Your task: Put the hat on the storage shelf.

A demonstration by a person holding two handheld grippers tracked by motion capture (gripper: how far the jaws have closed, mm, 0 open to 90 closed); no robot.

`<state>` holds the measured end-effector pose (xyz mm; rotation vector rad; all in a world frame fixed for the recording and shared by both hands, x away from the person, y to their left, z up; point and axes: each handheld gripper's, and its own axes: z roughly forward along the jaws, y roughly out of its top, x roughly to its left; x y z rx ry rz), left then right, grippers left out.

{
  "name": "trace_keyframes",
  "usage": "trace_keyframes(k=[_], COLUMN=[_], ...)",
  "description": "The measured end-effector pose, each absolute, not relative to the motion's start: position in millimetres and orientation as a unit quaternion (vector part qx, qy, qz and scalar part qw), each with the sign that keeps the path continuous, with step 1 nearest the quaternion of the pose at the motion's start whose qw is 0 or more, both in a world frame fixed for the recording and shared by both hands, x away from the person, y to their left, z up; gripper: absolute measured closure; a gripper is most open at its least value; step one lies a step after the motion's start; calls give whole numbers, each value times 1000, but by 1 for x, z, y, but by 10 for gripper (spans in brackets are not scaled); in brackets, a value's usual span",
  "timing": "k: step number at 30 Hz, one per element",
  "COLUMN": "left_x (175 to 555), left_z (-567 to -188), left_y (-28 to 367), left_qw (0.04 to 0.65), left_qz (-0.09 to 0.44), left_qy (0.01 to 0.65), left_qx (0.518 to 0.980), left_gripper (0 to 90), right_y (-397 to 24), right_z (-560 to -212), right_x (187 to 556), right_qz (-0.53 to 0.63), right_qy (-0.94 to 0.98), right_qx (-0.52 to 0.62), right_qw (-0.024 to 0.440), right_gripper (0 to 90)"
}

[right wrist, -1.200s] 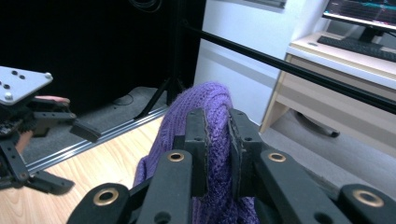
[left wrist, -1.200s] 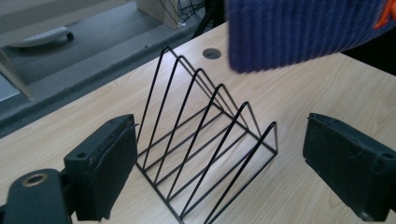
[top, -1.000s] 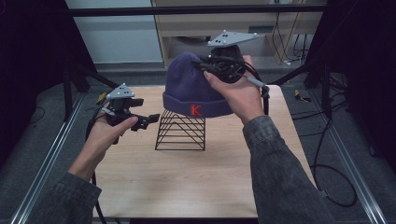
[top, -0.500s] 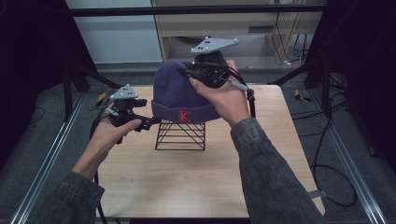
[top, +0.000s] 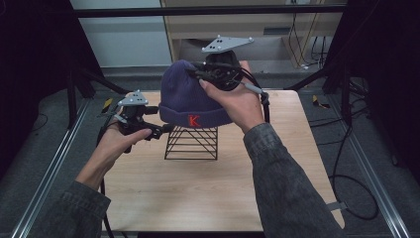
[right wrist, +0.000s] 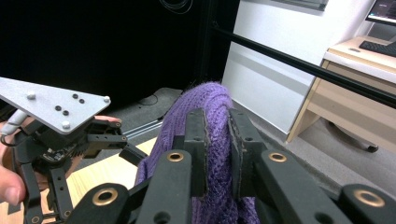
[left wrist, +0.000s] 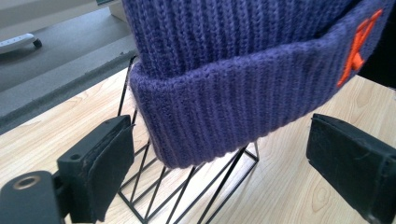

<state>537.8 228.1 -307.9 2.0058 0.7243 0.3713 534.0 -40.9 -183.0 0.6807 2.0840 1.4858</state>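
Note:
A purple knit beanie [top: 185,99] with a red K on its cuff hangs over a black wire stand [top: 190,144] on the wooden table [top: 198,198]. My right gripper [top: 197,75] is shut on the beanie's crown; in the right gripper view its pads pinch the knit [right wrist: 205,112] between them. My left gripper [top: 159,119] stands open at the left side of the cuff. In the left gripper view the cuff [left wrist: 224,84] hangs just ahead of the wide-apart jaws, apart from both pads, with the stand [left wrist: 187,196] beneath it.
Metal frame rails run along both table sides, and black posts rise at the back corners. A wooden desk [top: 257,29] stands behind the table. Cables [top: 346,163] lie on the floor to the right.
My right gripper has carried the beanie leftward, toward the left gripper, so its cuff now sits over the stand's top. The left hand has held still.

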Motion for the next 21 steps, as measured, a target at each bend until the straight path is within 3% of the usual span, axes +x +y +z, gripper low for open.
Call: trace_keyframes(k=[8, 9, 10, 11, 12, 13, 14, 15, 21], left_x=[548, 549, 550, 550, 550, 550, 550, 551, 545], left_z=[-313, -313, -313, -313, -313, -313, -314, -314, -308], left_y=[226, 226, 226, 226, 226, 227, 227, 227, 228], left_qw=[479, 479, 480, 480, 480, 476, 471, 472, 465], left_qz=[135, 133, 142, 154, 154, 158, 163, 162, 193], left_qy=[299, 300, 297, 287, 287, 280, 278, 278, 291], left_qx=[814, 814, 813, 815, 815, 818, 821, 821, 814], left_gripper=[79, 189, 189, 342, 440, 440, 599, 652, 713], right_y=[-37, -37, -37, -37, -37, -37, -39, -39, -46], right_z=[-184, -185, -185, -187, -187, -188, -190, -191, -196], right_x=[533, 533, 533, 535, 535, 536, 539, 540, 548], right_qz=[546, 546, 546, 541, 541, 538, 538, 537, 529], right_qy=[765, 766, 766, 768, 768, 769, 769, 769, 768], right_qx=[245, 243, 243, 245, 245, 246, 249, 251, 262], right_qw=[238, 238, 238, 240, 240, 241, 240, 239, 248], right_gripper=[794, 793, 793, 792, 792, 791, 791, 791, 785])
